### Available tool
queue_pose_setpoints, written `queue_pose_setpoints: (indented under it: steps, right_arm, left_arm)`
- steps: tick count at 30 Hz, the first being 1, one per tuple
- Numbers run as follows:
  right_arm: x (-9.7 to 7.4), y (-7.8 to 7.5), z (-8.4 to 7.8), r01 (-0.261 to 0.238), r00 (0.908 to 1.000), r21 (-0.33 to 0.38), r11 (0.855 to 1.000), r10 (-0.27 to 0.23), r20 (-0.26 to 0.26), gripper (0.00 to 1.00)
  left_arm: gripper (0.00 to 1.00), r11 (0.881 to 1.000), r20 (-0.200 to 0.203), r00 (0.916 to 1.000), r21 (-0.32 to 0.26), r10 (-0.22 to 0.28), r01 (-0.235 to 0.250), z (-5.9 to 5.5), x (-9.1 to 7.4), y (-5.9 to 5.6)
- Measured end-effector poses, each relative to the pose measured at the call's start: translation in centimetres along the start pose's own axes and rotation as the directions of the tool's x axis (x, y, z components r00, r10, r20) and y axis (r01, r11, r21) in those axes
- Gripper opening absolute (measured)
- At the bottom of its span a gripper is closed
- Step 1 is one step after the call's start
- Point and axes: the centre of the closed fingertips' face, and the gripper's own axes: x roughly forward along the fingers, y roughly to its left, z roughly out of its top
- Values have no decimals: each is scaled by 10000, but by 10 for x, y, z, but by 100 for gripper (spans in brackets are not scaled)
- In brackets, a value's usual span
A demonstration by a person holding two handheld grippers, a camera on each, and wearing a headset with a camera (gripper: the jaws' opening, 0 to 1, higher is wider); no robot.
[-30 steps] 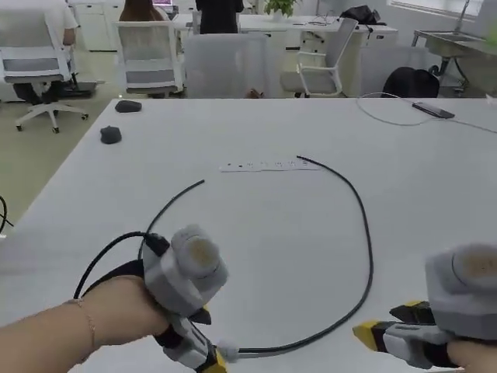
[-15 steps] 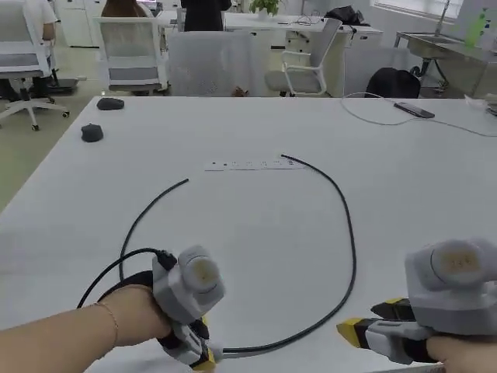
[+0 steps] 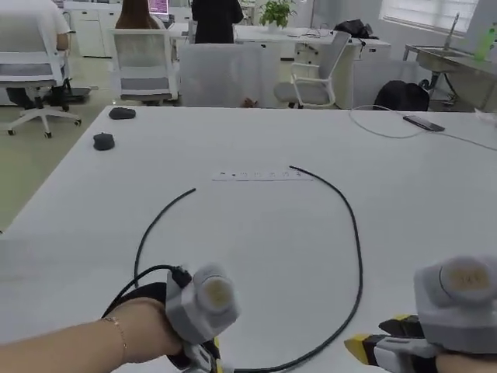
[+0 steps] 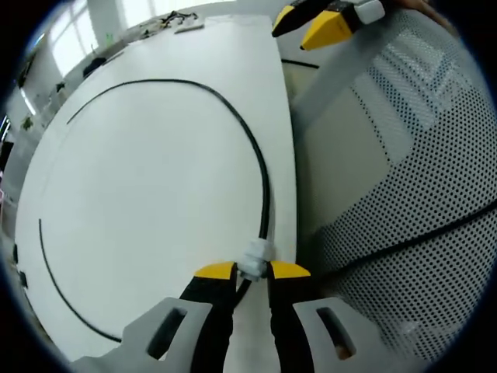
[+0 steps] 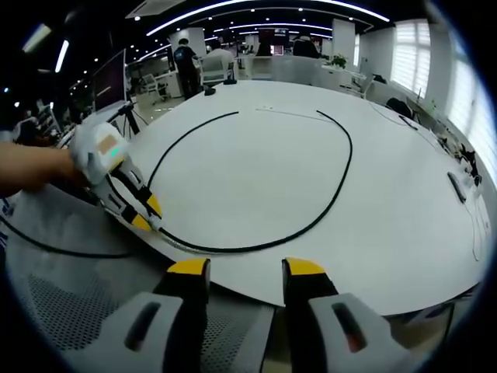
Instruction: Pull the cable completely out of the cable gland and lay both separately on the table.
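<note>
So, the cable gland point(image 4: 254, 256) is clamped between the jaws of the left gripper point(image 4: 252, 270). The jaws are closed tight on this small white piece, and the black cable point(image 4: 260, 167) is seen running straight into it.

In the head view the left gripper point(image 3: 208, 364) is held in a hand point(image 3: 151, 332). It's placed well to the near side of the power strip point(image 3: 260, 176) and a bit to its left.

From the gland the cable point(image 3: 359, 249) is swung out in a wide arc across the white table point(image 3: 435, 202). One end is laid right at the right end of the power strip, so close that touching or not can't be told. On the other side of the gland a second stretch is curved away. Its free end is found near the strip's left end, slightly to the near side and apart from it.

The right gripper point(image 5: 246, 268) is held with its jaws apart and nothing between them. The cable point(image 5: 342, 167) is seen well ahead of its tips, not touched. In the head view the right gripper point(image 3: 361, 348) is placed on the near side of the strip and off to its right. It's kept well apart from the left gripper point(image 5: 146, 216), with the bottom of the cable's loop lying between the two.

A computer mouse point(image 3: 103, 141) is parked far to the left of the strip.
</note>
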Motion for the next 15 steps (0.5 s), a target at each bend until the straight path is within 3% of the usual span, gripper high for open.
queue_pose_setpoints:
  steps: [4,5,8,10,13,14,15]
  right_arm:
    - [0,0,-1,-10,10000,-8,10000,10,-88,39]
    - [0,1,-1,-43,9999,-36,10000,42,-104,40]
    - [-1,0,2,2,10000,-63,10000,-2,79,42]
    - [-1,3,1,-123,9999,-227,9997,122,-45,42]
    - [-1,6,6,-251,9994,-343,9991,259,225,43]
    - [-1,7,5,-333,9993,-379,9987,340,155,43]
    - [-1,8,5,-394,9991,-427,9983,399,118,43]
  left_arm:
    - [16,9974,653,9953,10,718,-720,20,-29,9]
    - [16,9942,945,9897,-144,1077,-1068,27,-39,12]
    - [16,9889,1360,9795,-202,1487,-1473,37,-59,9]
    - [16,9813,1611,9682,-112,1916,-1924,42,-73,10]
    - [16,9585,1786,9436,95,2789,-2850,48,-91,13]
    - [16,9487,1987,9304,87,3081,-3160,51,-97,13]
    - [16,9461,2043,9266,71,3157,-3239,52,-99,12]
